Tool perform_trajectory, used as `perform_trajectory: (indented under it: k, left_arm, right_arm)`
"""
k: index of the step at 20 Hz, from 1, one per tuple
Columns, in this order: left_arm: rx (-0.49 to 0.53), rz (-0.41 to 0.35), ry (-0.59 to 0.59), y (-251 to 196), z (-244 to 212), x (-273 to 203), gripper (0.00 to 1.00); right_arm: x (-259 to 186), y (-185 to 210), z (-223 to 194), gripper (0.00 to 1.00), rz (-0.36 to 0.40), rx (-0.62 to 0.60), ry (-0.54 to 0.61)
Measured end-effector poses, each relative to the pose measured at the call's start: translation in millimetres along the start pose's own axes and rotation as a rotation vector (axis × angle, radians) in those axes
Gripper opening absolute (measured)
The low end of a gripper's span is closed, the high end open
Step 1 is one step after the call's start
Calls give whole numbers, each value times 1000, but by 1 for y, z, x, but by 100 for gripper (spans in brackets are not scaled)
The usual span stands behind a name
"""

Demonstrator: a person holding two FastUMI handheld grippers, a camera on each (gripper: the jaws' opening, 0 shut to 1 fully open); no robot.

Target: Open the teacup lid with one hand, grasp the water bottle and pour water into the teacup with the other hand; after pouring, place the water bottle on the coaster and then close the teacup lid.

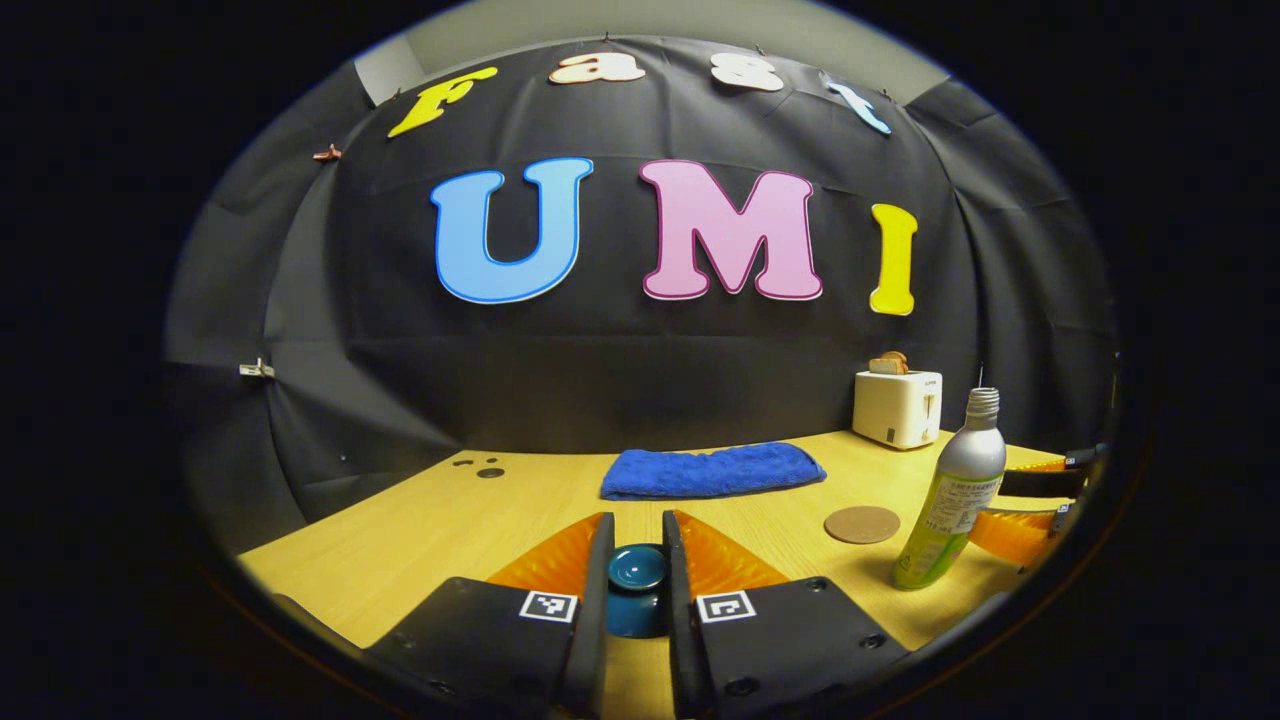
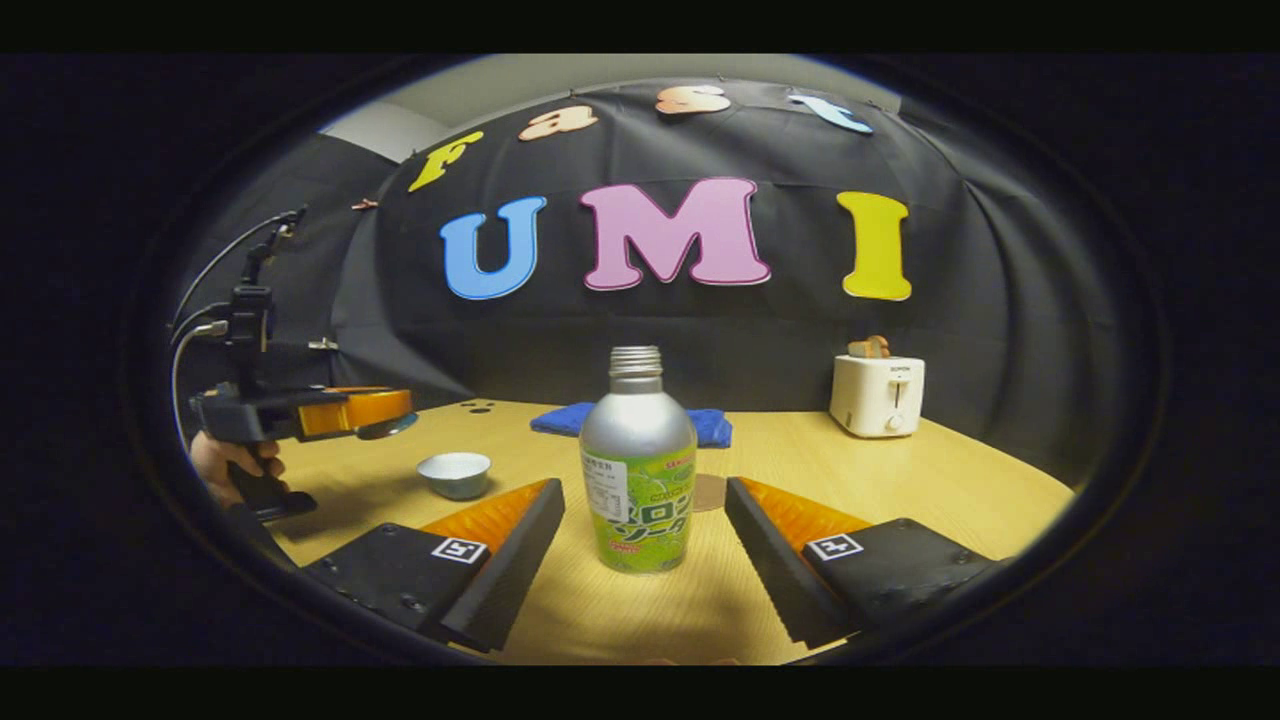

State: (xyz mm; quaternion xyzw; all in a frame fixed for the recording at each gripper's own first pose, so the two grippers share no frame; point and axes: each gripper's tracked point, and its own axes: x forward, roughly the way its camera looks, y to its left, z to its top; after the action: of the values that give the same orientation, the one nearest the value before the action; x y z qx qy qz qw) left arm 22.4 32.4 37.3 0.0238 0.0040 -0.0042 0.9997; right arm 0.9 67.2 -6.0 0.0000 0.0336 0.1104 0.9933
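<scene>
My left gripper (image 1: pixel 637 520) is shut on the dark blue teacup lid (image 1: pixel 637 585). In the right gripper view, that left gripper (image 2: pixel 350 412) hangs above the table at the left, held by a hand (image 2: pixel 228 460). Below it the teacup (image 2: pixel 455 473) stands uncovered, pale inside. The silver water bottle (image 2: pixel 638 470), green-labelled and capless, stands upright between the fingers of my open right gripper (image 2: pixel 642 487), with a gap on each side. The round cork coaster (image 2: pixel 710 492) lies just behind the bottle. In the left gripper view, bottle (image 1: pixel 955 500), coaster (image 1: pixel 862 524) and right gripper (image 1: pixel 1012 506) sit at the right.
A folded blue towel (image 1: pixel 712 470) lies toward the back of the wooden table (image 1: pixel 420 530). A white toaster (image 1: pixel 897 407) with toast stands at the back right. Small dark holes (image 1: pixel 480 468) mark the table's far left.
</scene>
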Motion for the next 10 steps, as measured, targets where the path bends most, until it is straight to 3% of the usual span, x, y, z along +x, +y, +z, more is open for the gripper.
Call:
perform_trajectory:
  k: [4,10]
  left_arm:
    - [-21,-8,14,6,-8,-4,31]
    - [-49,5,43,22,-24,-5,29]
  right_arm:
    - [23,9,2,100,17,-9,-2]
    - [56,-1,5,100,-39,-54,5]
